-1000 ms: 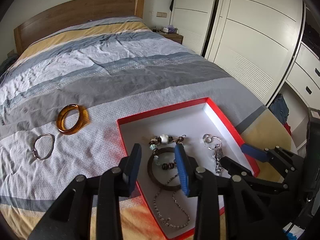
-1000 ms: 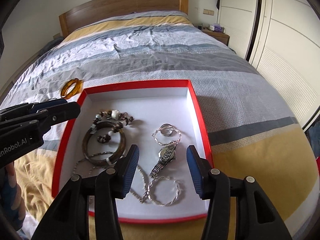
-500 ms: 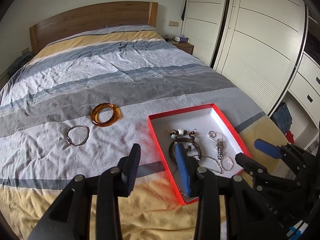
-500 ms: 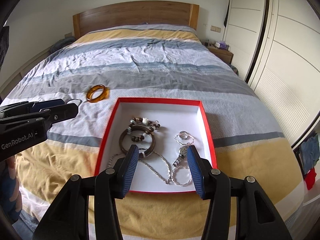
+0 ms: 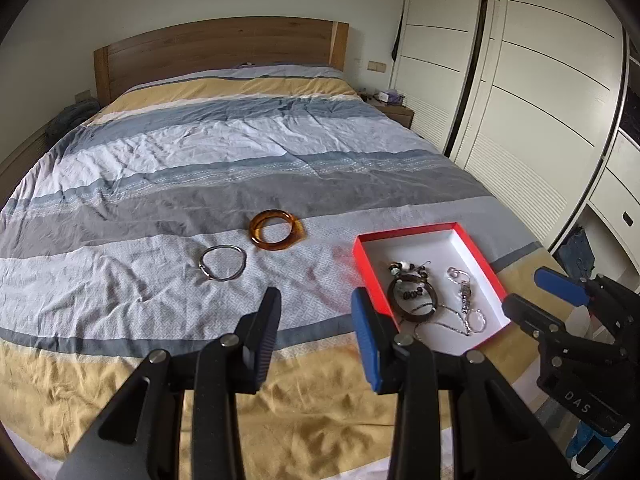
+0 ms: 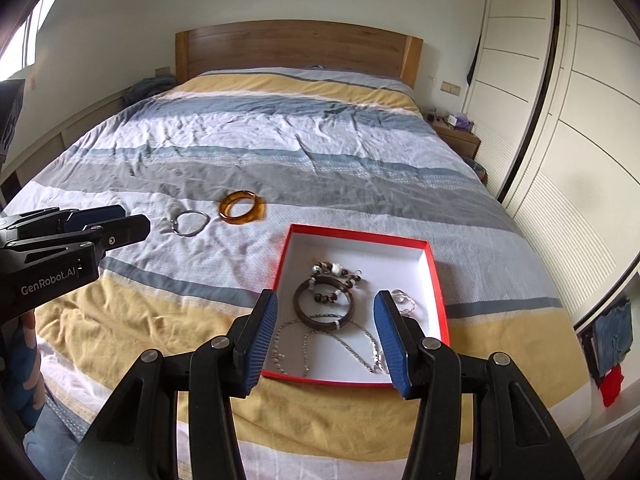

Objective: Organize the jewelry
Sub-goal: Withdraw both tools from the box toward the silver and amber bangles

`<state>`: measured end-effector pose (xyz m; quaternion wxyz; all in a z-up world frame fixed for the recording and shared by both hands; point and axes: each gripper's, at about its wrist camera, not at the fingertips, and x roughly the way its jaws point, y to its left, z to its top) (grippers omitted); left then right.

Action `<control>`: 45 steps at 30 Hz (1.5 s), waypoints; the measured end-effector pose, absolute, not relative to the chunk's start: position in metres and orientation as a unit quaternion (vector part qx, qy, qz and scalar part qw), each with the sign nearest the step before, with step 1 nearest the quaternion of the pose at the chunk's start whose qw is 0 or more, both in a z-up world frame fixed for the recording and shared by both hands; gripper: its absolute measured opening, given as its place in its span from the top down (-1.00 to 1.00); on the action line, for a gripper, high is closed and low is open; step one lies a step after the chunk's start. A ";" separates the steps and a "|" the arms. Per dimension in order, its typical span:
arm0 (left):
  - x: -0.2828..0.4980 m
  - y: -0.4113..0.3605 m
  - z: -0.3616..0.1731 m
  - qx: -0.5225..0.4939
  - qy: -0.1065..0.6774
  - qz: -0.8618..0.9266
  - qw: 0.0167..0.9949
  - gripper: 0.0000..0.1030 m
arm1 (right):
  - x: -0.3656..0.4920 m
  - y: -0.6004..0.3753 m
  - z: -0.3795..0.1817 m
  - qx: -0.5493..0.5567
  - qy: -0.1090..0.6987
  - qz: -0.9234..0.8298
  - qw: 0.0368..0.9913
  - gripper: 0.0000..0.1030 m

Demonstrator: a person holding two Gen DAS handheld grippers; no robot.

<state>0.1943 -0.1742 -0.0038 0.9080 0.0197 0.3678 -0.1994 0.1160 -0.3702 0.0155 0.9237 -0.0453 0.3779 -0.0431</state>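
Lying loose on the bedspread (image 5: 168, 184), the amber bangle (image 5: 276, 231) and the thin silver bangle (image 5: 222, 262) beside it are the two pieces not yet in the red box (image 5: 476, 240). Both sit ahead of the left gripper (image 5: 316, 312) and a little to its left, well apart from its fingertips. The box lies just right of those fingers and, in the right wrist view, directly ahead of the right gripper (image 6: 326, 320), whose pads frame a dark bangle (image 6: 325, 306), a beaded bracelet (image 6: 338, 271) and fine silver chains (image 6: 320, 344) inside it.

Both grippers stand partly open with nothing between their fingers, raised above the bed.

Judging from this layout, the next pick is likely one of the loose bangles. The silver one is thin and lies flat on soft, wrinkled cloth, so fingers closing on it could pinch a fold of fabric or skate over the wire. The amber one is smooth and rigid and could squirt out of a narrow grip. A drop into the box may tangle the chains further.
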 end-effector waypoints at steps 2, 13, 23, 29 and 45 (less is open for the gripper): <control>0.195 -0.163 -0.004 0.013 0.368 -0.191 0.910 0.33 | 0.117 -0.363 0.018 -0.049 0.377 -0.037 0.924 0.03; 0.202 -0.116 -0.020 0.014 0.370 -0.135 0.919 0.30 | 0.135 -0.329 0.016 -0.048 0.371 -0.010 0.927 0.03; 0.221 -0.083 -0.049 0.008 0.384 -0.109 0.917 0.11 | 0.167 -0.302 -0.002 -0.045 0.382 0.005 0.923 0.03; 0.235 -0.068 -0.065 0.004 0.393 -0.101 0.914 0.11 | 0.188 -0.284 -0.012 -0.051 0.390 0.017 0.919 0.03; 0.274 -0.047 -0.099 -0.001 0.411 -0.085 0.907 0.11 | 0.238 -0.251 -0.044 -0.060 0.411 0.040 0.909 0.03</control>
